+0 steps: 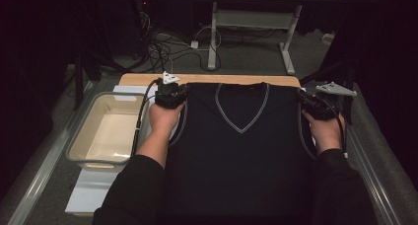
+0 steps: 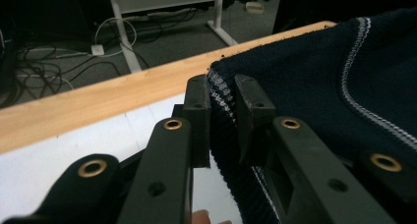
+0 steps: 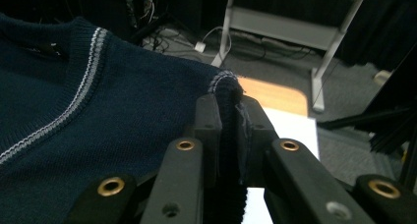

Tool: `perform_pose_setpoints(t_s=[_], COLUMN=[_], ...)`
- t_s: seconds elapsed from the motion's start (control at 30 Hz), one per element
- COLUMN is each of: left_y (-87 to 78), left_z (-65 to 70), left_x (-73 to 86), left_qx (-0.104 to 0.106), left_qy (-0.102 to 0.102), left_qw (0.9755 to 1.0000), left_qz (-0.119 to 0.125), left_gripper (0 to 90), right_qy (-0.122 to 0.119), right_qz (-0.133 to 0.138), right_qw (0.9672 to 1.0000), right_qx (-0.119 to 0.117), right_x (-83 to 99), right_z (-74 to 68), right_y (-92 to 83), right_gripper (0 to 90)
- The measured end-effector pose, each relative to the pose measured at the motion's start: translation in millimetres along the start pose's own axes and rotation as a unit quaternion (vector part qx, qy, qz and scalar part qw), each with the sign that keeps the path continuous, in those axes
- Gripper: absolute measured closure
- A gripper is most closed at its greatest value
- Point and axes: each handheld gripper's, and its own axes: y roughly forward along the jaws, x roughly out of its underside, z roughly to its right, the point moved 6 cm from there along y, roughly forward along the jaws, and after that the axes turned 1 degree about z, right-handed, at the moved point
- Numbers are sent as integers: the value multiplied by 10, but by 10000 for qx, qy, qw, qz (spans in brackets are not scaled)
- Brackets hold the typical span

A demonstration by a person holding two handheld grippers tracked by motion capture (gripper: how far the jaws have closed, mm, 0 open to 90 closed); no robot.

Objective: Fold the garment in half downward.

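Observation:
A dark navy knitted vest (image 1: pixel 236 151) with a grey-trimmed V-neck lies spread over the table, its shoulders toward the far edge. My left gripper (image 1: pixel 170 94) is shut on the vest's left shoulder; in the left gripper view the striped armhole trim (image 2: pixel 220 94) is pinched between the jaws of my left gripper (image 2: pixel 222 113). My right gripper (image 1: pixel 318 104) is shut on the right shoulder, and in the right gripper view a fold of the knit (image 3: pixel 227 94) stands up between the jaws of my right gripper (image 3: pixel 228 121). Both shoulders are raised off the table.
A beige plastic bin (image 1: pixel 106 131) stands empty at the left of the vest on a white board (image 1: pixel 91 193). The wooden table edge (image 1: pixel 148 79) runs behind the grippers. Cables (image 1: pixel 162 47) and a desk frame (image 1: pixel 213 32) lie on the floor beyond.

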Motion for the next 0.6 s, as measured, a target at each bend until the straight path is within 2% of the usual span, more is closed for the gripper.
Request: perform_pose_setpoints(t_s=[0.1, 0.2, 0.23, 0.33, 0.4, 0.5, 0.6], left_y=[67, 115, 115, 51, -15, -142, -288], left_z=[4, 12, 25, 86, 121, 180, 250], left_x=[132, 304, 359, 490, 543, 583, 611], left_qx=[-34, 38, 59, 166, 219, 298, 548], left_qy=[-13, -120, -90, -91, -95, -57, -144], left_qw=[9997, 9992, 9990, 9989, 9989, 9990, 9983], left_qz=[-236, -379, -430, -436, -413, -323, -138], left_gripper=[753, 753, 753, 752, 752, 752, 751], right_qy=[18, 40, 55, 35, 49, 62, 31], right_qz=[-53, -146, -194, -298, -277, -186, -71], right_qw=[10000, 9999, 9997, 9995, 9995, 9997, 9998], right_qx=[-13, -69, -102, -101, -107, -137, -175], right_x=[49, 222, 285, 467, 552, 631, 677], right_z=[0, -28, -41, -85, -107, -145, -183], right_y=[12, 59, 69, 47, -10, -148, -330], right_gripper=[819, 818, 818, 817, 818, 818, 817])
